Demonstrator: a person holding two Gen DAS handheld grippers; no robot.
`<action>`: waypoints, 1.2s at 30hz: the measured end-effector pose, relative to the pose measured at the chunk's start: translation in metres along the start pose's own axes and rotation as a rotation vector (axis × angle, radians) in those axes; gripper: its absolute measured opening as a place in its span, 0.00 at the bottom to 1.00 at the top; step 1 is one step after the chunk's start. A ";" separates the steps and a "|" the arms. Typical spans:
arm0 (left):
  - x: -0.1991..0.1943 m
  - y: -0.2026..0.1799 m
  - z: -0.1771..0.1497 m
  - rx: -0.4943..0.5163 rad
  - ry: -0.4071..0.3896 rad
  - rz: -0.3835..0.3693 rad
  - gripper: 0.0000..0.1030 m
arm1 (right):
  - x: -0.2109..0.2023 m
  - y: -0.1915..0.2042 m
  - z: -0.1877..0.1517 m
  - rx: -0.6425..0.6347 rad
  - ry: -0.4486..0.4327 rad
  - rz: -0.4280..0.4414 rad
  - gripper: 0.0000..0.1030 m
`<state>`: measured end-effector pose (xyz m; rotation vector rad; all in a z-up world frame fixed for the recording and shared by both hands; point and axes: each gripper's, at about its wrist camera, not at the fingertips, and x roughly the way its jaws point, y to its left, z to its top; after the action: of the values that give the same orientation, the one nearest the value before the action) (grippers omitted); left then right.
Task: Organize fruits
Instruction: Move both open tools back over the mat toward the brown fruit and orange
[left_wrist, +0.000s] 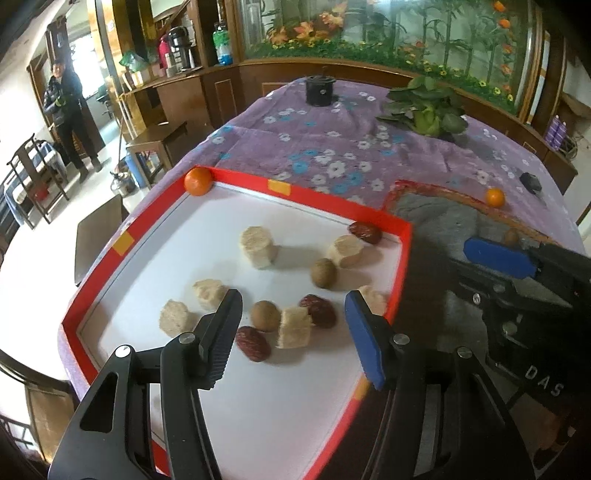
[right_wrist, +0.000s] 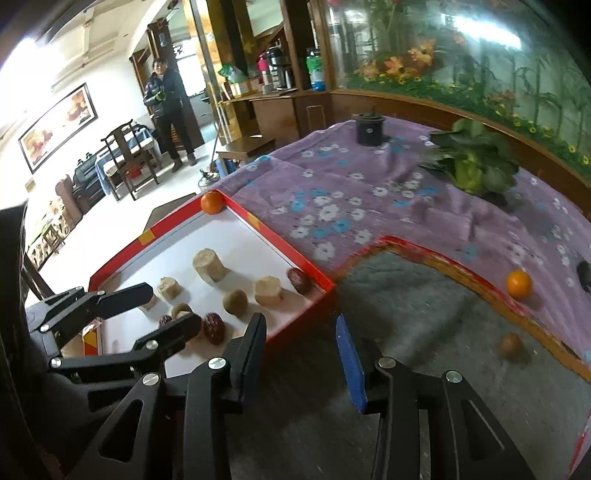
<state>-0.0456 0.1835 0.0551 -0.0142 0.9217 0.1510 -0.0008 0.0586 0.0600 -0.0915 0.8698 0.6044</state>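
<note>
A red-rimmed white tray (left_wrist: 310, 201) holds several pale sugarcane chunks (left_wrist: 258, 246), red dates (left_wrist: 322, 311), brown longans (left_wrist: 324, 272) and an orange (left_wrist: 198, 181) in its far corner. My left gripper (left_wrist: 293, 332) is open and empty, low over the tray's near part, its jaws on either side of a longan (left_wrist: 265, 315), a cane chunk (left_wrist: 293, 328) and a date. My right gripper (right_wrist: 303, 354) is open and empty over the grey mat (right_wrist: 424, 332), next to the tray's right rim (right_wrist: 295, 258). A second orange (right_wrist: 519, 283) and a longan (right_wrist: 511, 345) lie on the mat.
The table wears a purple flowered cloth (left_wrist: 332, 147). A leafy green vegetable (left_wrist: 428, 110) and a black cylinder (left_wrist: 320, 90) stand at its far side. A small dark object (left_wrist: 530, 181) lies at the right. A person (left_wrist: 68, 114) stands in the room beyond.
</note>
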 end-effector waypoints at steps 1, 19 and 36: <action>-0.001 -0.004 0.001 0.006 -0.003 -0.003 0.57 | -0.003 -0.005 -0.003 0.006 0.002 -0.009 0.37; 0.000 -0.091 0.014 0.097 0.023 -0.136 0.57 | -0.042 -0.100 -0.055 0.162 0.012 -0.138 0.38; 0.039 -0.189 0.050 0.176 0.079 -0.310 0.56 | -0.055 -0.181 -0.073 0.259 0.029 -0.211 0.39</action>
<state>0.0433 0.0052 0.0443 0.0003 0.9977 -0.2204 0.0179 -0.1397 0.0231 0.0424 0.9462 0.2908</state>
